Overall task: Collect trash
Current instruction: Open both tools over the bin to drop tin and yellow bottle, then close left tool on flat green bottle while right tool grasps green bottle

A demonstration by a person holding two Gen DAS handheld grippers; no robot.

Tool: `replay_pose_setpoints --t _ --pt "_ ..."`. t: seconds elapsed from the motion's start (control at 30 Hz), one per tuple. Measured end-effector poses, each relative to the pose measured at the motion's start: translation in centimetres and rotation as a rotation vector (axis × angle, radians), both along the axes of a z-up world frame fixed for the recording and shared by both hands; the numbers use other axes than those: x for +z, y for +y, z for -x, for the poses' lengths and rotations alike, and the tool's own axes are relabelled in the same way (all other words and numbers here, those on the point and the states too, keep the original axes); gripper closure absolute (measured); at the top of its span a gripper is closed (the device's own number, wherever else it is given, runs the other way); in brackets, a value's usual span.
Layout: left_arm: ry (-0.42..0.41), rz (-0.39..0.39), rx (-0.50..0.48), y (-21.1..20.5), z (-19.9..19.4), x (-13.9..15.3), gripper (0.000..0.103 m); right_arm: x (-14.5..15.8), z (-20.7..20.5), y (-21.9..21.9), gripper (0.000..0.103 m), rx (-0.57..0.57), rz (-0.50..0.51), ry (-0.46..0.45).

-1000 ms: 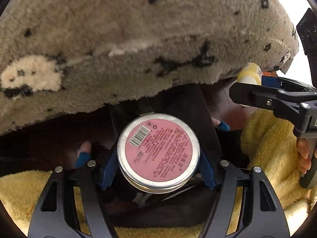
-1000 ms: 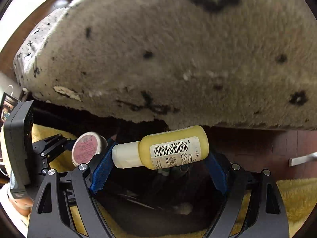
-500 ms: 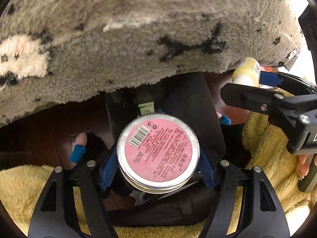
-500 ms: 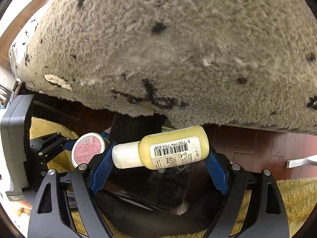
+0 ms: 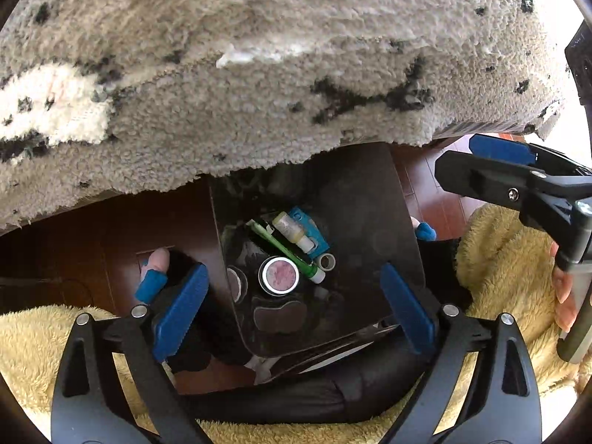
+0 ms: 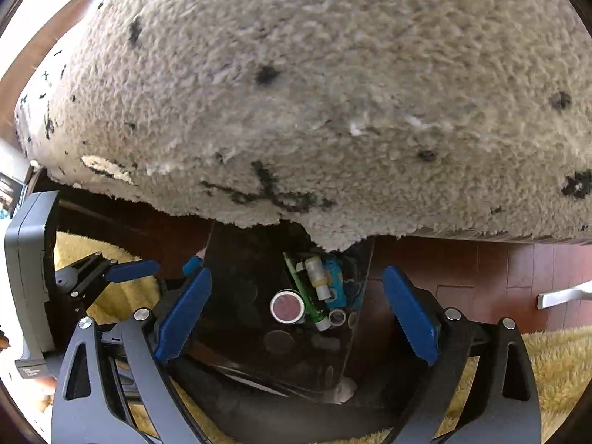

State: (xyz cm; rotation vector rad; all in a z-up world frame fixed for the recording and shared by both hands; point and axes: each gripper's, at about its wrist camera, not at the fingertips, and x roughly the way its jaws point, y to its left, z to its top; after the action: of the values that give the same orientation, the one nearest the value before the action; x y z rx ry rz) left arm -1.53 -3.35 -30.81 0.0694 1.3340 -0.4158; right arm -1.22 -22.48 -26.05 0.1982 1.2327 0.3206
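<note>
Left wrist view looks almost straight down into a dark trash bin (image 5: 362, 199), and the left gripper (image 5: 292, 307) hangs directly above its mouth with the jaws wide and nothing between them; they have just been opening. Down on the bin's floor, in line with the gap of the jaws, lies the round tin with the pink label (image 5: 278, 275), label up. Just beside the tin, towards the far wall of the bin, the yellow bottle (image 5: 292, 231) lies flat on a blue packet (image 5: 312, 231), alongside a green tube (image 5: 286, 249); their long axes run slantwise across the bin.

In the right wrist view the right gripper (image 6: 296, 314) is likewise poised over the bin (image 6: 229, 277), jaws wide and empty, also just opened. The tin (image 6: 287, 306) and the yellow bottle (image 6: 318, 273) show below it.

Both pieces look delivered, so the bin is now the thing to leave. A shaggy grey rug (image 5: 259, 74) begins right at the bin's far edge, and any further trash most likely lies that way. No loose item shows on it in either view. Both grippers sit about equally near the rug's edge.
</note>
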Motion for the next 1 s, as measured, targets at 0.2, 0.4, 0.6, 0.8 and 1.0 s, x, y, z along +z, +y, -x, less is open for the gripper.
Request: replay_pose_setpoints --t 0.2,0.4,0.6,0.8,1.0 --pt "-0.002 0.0 -0.004 0.3 -0.3 0.4 0.014 0.2 -0.3 -1.2 0.009 -0.012 -0.005 -0.001" --pt "-0.068 0.011 0.0 0.2 0.3 3.1 0.014 3.1 -0.2 -1.8 0.009 -0.04 -0.026 -0.075" --pt "-0.188 0.049 -0.007 1.3 -0.1 9.0 0.014 10.0 -0.2 -3.8 0.009 -0.073 -0.016 -0.242" --pt "-0.32 0.037 -0.01 2.1 -2.6 15.3 0.014 15.6 -2.7 -5.4 0.007 -0.091 0.043 -0.357" --pt "-0.392 0.021 0.012 2.3 -7.0 19.0 0.014 17.9 -7.5 -6.0 0.007 -0.113 0.107 -0.4"
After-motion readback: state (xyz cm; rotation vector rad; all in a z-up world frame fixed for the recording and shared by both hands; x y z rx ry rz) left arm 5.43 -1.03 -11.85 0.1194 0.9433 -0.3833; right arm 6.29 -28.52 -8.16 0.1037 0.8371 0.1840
